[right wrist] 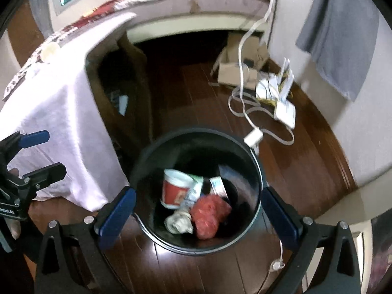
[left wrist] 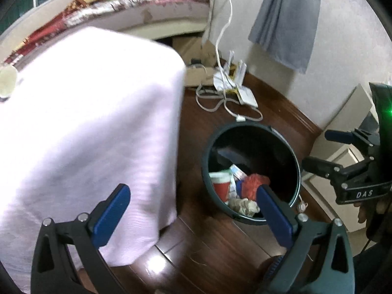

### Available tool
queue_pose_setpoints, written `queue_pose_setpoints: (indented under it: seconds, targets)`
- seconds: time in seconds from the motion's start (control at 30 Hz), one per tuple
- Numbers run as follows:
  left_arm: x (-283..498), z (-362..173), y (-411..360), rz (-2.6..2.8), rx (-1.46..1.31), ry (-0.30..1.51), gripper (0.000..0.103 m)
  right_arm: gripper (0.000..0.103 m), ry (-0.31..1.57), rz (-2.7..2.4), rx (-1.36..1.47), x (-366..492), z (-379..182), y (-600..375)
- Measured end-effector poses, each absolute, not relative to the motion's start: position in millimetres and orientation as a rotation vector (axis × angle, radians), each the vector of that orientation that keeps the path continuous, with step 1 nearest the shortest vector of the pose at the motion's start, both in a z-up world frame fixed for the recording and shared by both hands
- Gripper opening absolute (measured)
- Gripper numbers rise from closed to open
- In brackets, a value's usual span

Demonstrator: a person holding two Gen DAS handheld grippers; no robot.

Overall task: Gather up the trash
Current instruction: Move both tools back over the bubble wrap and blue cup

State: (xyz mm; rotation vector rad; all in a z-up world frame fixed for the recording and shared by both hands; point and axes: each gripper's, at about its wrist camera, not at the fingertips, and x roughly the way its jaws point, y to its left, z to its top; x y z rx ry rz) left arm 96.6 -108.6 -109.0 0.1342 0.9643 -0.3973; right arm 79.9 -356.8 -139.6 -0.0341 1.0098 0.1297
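Observation:
A dark round trash bin (right wrist: 254,171) stands on the wooden floor; it also shows in the left wrist view (left wrist: 208,147). Inside lie a red and white paper cup (right wrist: 175,188), a red crumpled wad (right wrist: 210,213), a grey crumpled paper (right wrist: 178,223) and a small carton (right wrist: 218,186). My right gripper (right wrist: 198,213) is open and empty directly above the bin. My left gripper (left wrist: 193,208) is open and empty, between the table and the bin. The right gripper shows in the left wrist view (left wrist: 316,149). The left gripper shows in the right wrist view (right wrist: 49,150).
A table under a white cloth (left wrist: 85,122) stands left of the bin, with a paper cup (left wrist: 6,79) on top. White cables (right wrist: 245,103), a cardboard box (right wrist: 232,73) and papers (right wrist: 276,85) lie on the floor behind. A grey cloth (left wrist: 289,19) hangs on the wall.

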Motion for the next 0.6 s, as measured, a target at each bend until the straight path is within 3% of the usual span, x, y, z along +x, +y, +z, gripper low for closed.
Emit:
queue_pose_setpoints:
  seconds: [0.6]
  targets:
    - [94,-45,-18,-0.213,0.034,0.793,0.103,0.103,0.801,0.303,-0.084,94,-55,-260]
